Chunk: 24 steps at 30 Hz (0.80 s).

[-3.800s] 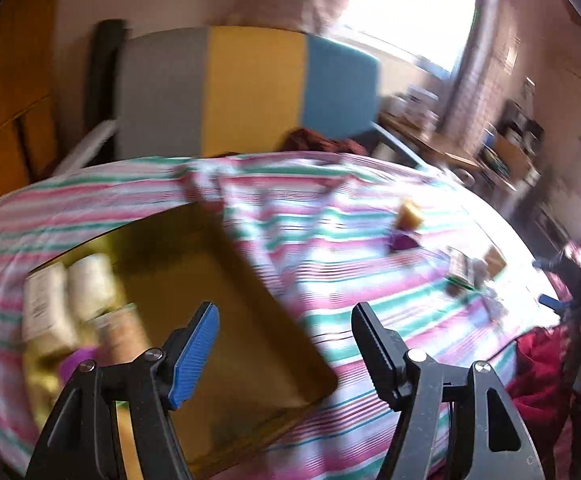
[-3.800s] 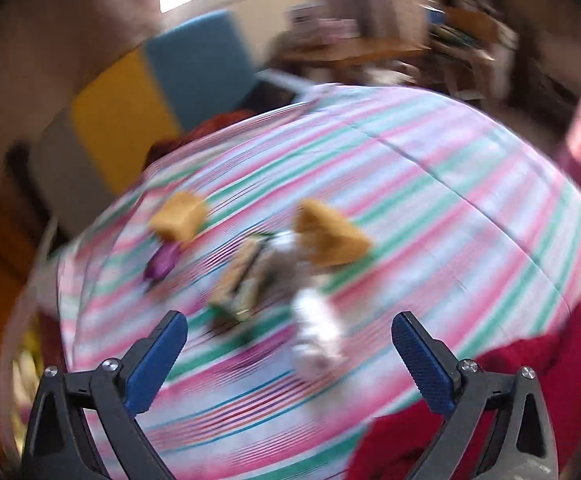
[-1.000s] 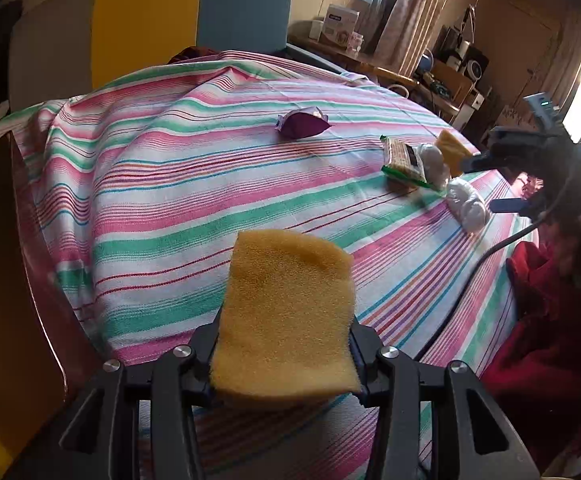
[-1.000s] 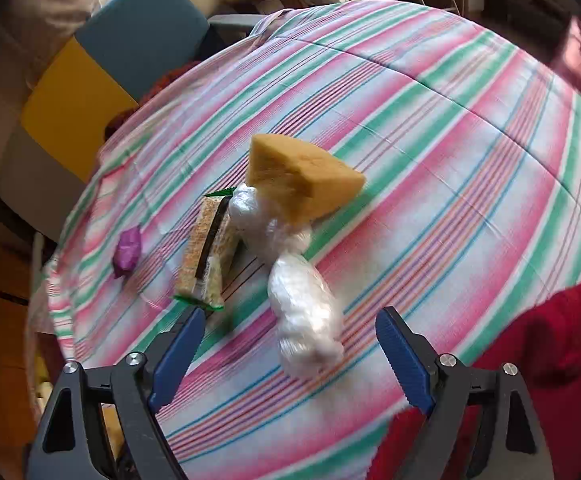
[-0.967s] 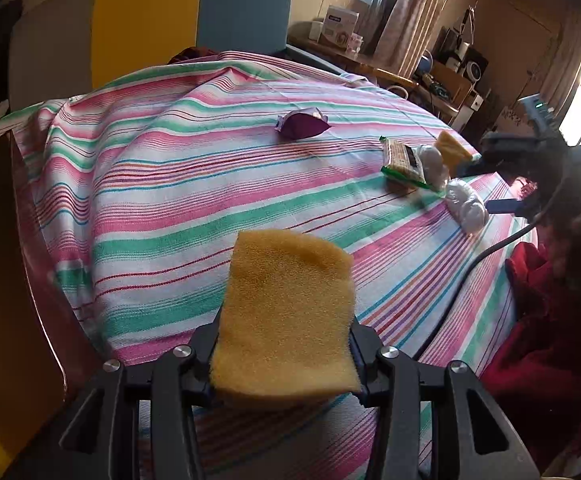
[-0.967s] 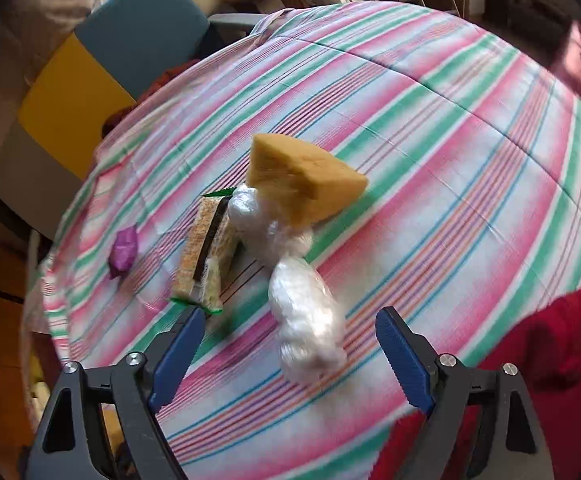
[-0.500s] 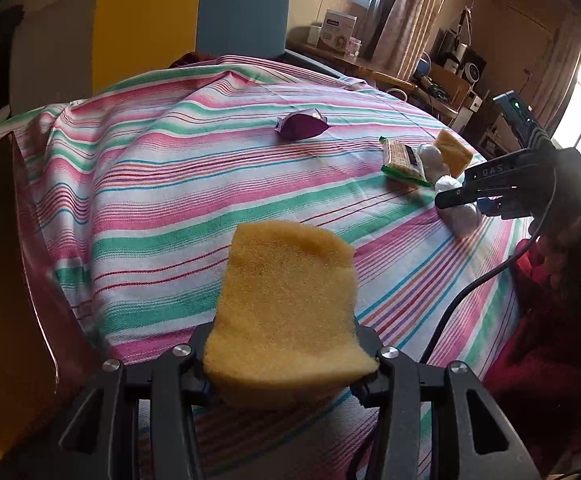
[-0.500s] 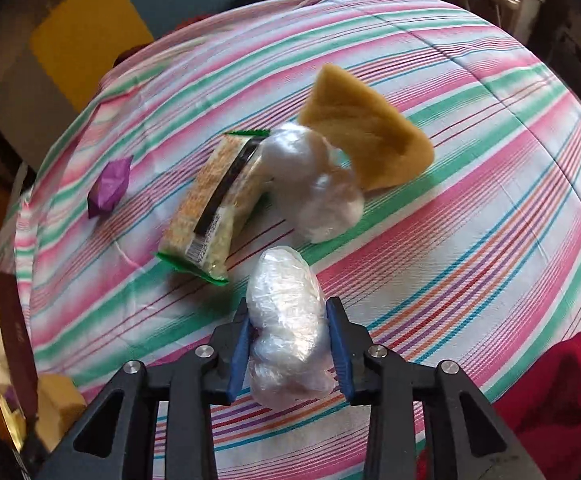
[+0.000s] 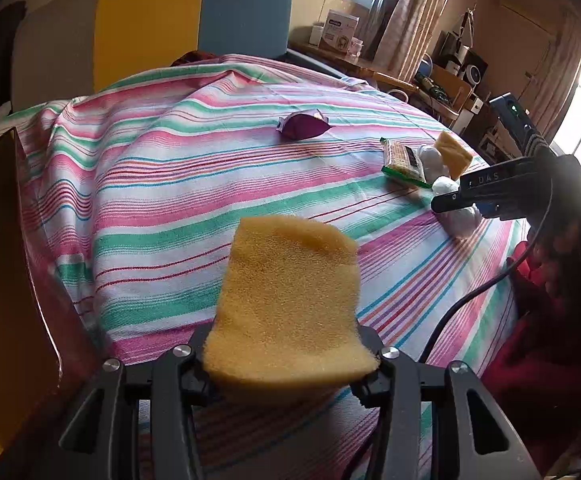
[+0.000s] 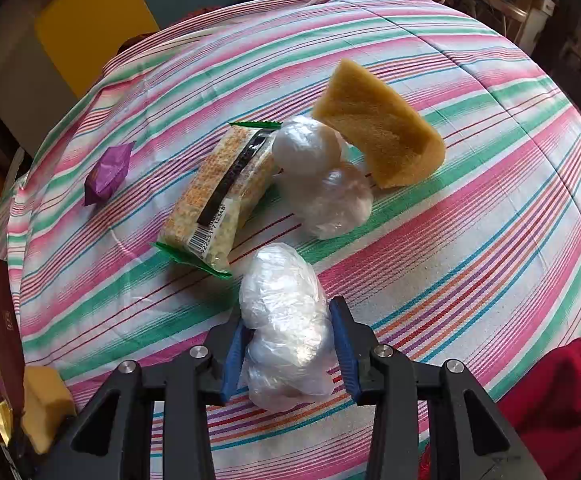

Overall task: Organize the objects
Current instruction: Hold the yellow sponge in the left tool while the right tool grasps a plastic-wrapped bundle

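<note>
My left gripper (image 9: 286, 364) is shut on a yellow sponge (image 9: 290, 304) and holds it above the striped tablecloth (image 9: 162, 184), beside the yellow box (image 9: 6, 264) at the left. My right gripper (image 10: 290, 344) is shut on a clear plastic-wrapped bundle (image 10: 286, 320) that rests on the cloth; it also shows in the left wrist view (image 9: 456, 218). Beyond it lie a green-edged cracker packet (image 10: 218, 196), a second plastic-wrapped bundle (image 10: 322, 184), another yellow sponge (image 10: 378, 132) and a purple candy wrapper (image 10: 108, 172).
A grey, yellow and blue chair back (image 9: 150, 28) stands behind the table. A red cloth (image 10: 558, 404) lies at the table's near right edge. A cluttered desk and shelves (image 9: 442, 72) stand at the far right. A black cable (image 9: 490, 280) trails from the right gripper.
My right gripper has closed on the nearest plastic-wrapped bundle over the last second. The left gripper, open over the box 3.8 s ago, keeps holding the sponge, raised slightly.
</note>
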Motion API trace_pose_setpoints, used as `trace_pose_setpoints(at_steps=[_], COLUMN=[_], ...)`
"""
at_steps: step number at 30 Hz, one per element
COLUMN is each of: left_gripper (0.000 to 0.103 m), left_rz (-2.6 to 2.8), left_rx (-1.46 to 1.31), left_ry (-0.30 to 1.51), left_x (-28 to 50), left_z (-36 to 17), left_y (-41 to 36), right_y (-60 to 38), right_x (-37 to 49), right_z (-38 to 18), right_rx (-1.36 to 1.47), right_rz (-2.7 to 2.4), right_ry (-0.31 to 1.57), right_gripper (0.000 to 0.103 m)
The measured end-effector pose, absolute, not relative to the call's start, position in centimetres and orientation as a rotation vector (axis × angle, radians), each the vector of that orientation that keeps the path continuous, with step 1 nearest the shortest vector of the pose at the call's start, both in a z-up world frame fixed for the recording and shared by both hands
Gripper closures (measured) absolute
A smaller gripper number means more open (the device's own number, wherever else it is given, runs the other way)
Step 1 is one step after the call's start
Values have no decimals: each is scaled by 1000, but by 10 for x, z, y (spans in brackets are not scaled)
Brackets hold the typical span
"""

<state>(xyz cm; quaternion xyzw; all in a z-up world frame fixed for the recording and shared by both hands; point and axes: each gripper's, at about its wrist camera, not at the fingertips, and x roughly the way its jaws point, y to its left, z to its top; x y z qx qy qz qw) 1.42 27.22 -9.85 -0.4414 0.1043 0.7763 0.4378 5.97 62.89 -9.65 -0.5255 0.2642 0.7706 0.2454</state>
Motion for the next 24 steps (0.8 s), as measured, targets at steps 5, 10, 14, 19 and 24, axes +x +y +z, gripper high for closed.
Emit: trace_pose_setpoints(at_steps=[5, 10, 14, 19, 24], left_gripper=[54, 54, 56, 56, 55], left_rz=[1927, 1934, 1973, 2060, 2134], left_rx=[-1138, -1143, -1108, -982, -920], left_ry=[307, 345, 355, 345, 292], left_x=[15, 18, 21, 31, 30], left_z=[-95, -92, -85, -51, -19], left_y=[276, 276, 269, 254, 234], right_y=[622, 620, 618, 609, 606], right_x=[62, 65, 59, 55, 41], right_z=[-97, -96, -97, -97, -102], right_rx=[-1460, -1461, -1471, -1488, -1493], right_rz=[2121, 2128, 2132, 2130, 2132], right_ry=[664, 667, 630, 527, 521], right_gripper=[53, 50, 51, 60, 59])
